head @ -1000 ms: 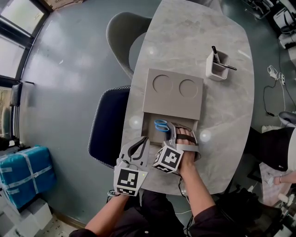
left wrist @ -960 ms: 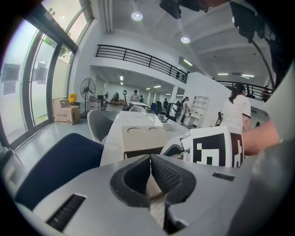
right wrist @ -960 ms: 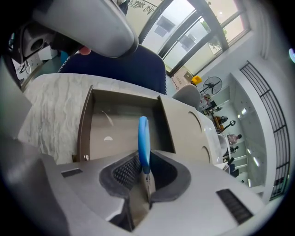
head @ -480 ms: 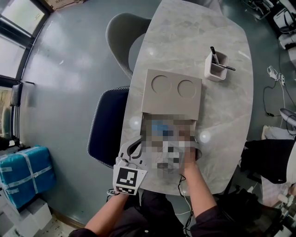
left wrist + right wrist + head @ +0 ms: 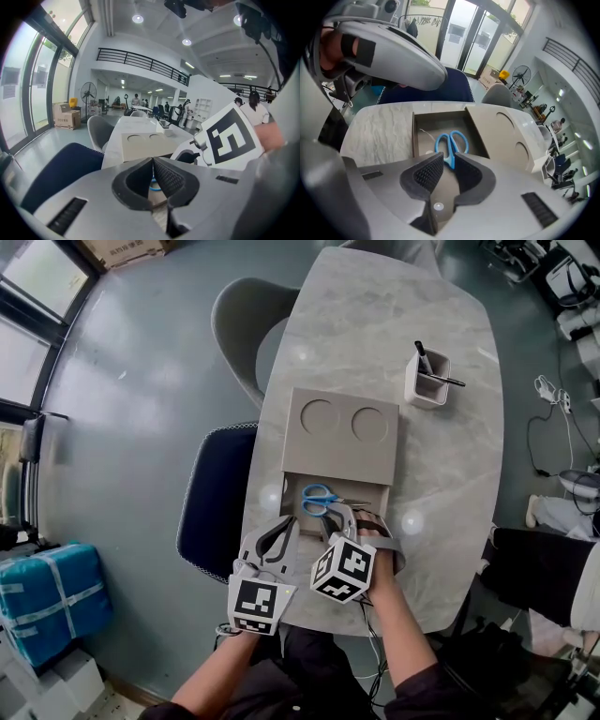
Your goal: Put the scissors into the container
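Far left on the floor there's a blue wrapped bundle (image 5: 54,601). A navy chair (image 5: 217,495) is tucked against the tabletop's (image 5: 450,474) left edge, with a grey chair (image 5: 242,315) further up that same edge.

Your left gripper (image 5: 153,161) is at the near edge, just left of the other one. Its jaws are pressed together at the tips with nothing in them.

The container (image 5: 293,505) sits mid-tabletop, closer to the left and near edges. Its lid (image 5: 342,442), the one with two round dips, is slid toward the far side, so the near part is uncovered. The scissors (image 5: 323,498) are lying flat on the bottom of that uncovered part, blue handles toward the left wall.

Your right gripper (image 5: 449,158) points into that same opening from the near edge. Its jaws are closing but there's a narrow gap between them, and the pads aren't pressing on anything. In the right gripper view, the blade end of the scissors lines up with the gap just past the tips.

Over toward the far right of the tabletop there's a white pen cup (image 5: 427,381) with a couple of pens (image 5: 422,357) sticking out.
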The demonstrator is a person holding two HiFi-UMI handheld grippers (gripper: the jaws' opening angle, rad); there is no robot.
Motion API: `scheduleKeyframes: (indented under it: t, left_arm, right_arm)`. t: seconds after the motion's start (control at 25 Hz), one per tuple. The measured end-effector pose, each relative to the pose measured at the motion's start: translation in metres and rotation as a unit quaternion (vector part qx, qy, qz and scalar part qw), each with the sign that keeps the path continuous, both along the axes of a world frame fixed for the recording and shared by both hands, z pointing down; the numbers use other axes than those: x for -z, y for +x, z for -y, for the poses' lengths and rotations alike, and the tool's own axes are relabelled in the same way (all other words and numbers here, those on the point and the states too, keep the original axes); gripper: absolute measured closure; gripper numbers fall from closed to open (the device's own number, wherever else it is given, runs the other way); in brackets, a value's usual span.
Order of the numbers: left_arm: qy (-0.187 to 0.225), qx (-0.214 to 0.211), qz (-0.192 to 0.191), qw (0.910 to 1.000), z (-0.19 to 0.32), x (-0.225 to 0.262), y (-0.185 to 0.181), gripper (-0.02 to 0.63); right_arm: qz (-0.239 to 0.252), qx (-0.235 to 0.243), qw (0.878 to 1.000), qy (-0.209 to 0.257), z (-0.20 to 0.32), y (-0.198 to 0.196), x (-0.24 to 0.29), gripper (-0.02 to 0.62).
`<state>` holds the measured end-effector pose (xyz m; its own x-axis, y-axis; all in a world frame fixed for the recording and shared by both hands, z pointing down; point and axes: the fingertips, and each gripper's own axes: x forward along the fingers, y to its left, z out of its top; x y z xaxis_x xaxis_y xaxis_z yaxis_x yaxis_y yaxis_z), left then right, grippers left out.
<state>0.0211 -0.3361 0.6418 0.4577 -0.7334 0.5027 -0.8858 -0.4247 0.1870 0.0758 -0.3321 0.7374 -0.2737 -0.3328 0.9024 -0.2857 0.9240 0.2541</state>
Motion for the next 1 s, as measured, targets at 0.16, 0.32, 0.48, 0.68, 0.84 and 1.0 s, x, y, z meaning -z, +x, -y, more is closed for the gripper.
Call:
scheduleKeyframes:
  t: [0.16, 0.32, 0.48, 0.68, 0.84, 1.0]
  left_arm:
    - [0.0, -0.004, -0.002, 1.0, -0.002, 0.0, 0.003, 0.586]
    - [0.0, -0.009, -0.001, 1.0, -0.001, -0.001, 0.006, 0.586]
    - [0.004, -0.014, -0.003, 0.9999, -0.001, 0.004, 0.01, 0.586]
    - [0.014, -0.02, -0.003, 0.9997, -0.003, 0.017, 0.011, 0.588]
    - [0.025, -0.028, -0.006, 0.9993, -0.009, 0.036, 0.011, 0.588]
    - [0.041, -0.034, -0.012, 0.9985, -0.018, 0.059, 0.01, 0.589]
  right_arm:
    - [-0.003, -0.012, 1.0, 0.005, 0.0, 0.003, -0.008, 0.58]
    - [-0.003, -0.024, 1.0, 0.005, 0.004, 0.006, -0.007, 0.597]
    - [0.002, -0.034, 0.999, 0.011, 0.007, 0.009, 0.0, 0.598]
    - [0.021, -0.057, 0.998, 0.029, 0.009, 0.012, 0.024, 0.598]
    - [0.06, -0.098, 0.992, 0.055, 0.008, 0.016, 0.06, 0.598]
    - [0.131, -0.169, 0.974, 0.077, 0.003, 0.024, 0.103, 0.598]
